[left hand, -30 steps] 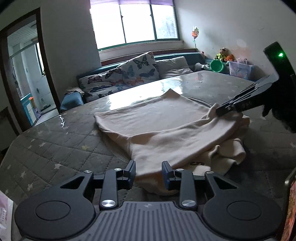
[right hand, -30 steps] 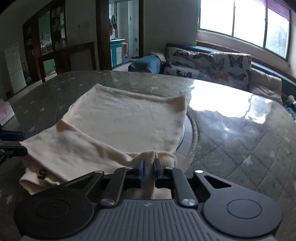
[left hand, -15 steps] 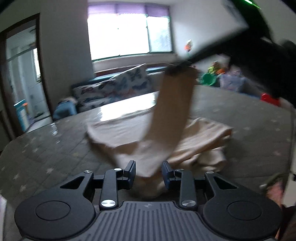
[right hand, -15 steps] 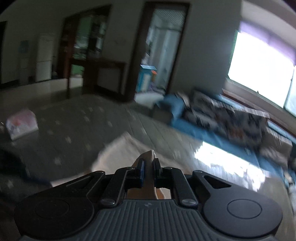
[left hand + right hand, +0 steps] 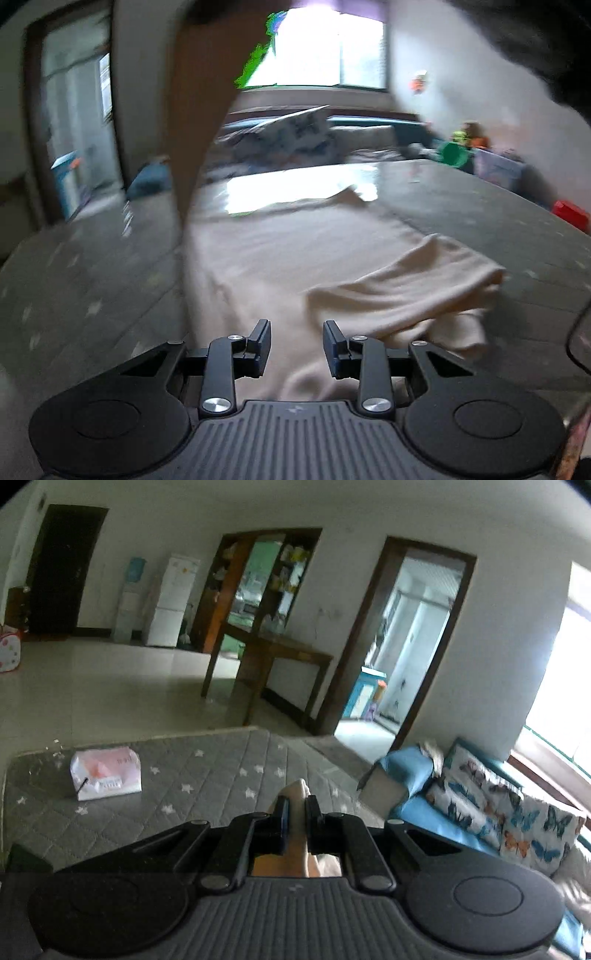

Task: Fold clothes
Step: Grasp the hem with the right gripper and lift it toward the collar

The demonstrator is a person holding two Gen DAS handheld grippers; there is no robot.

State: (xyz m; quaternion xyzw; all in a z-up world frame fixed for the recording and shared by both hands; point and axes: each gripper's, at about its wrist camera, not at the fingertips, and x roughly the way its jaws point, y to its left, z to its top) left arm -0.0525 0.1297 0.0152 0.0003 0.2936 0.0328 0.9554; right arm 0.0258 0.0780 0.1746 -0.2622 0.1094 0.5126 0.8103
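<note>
Left wrist view: the cream garment [image 5: 295, 258] is lying spread on the quilted surface [image 5: 92, 288], soft and light, likely draping wherever it is lifted, so an edge or corner looks the best hold; one strip is hanging up out of frame; the left tool [image 5: 296, 341] is hovering low, jaws partly apart, gripping nothing. Right wrist view: the right tool [image 5: 296, 812] is pinching a fold of the cloth, raised, pointing past a tissue pack [image 5: 107, 773].
</note>
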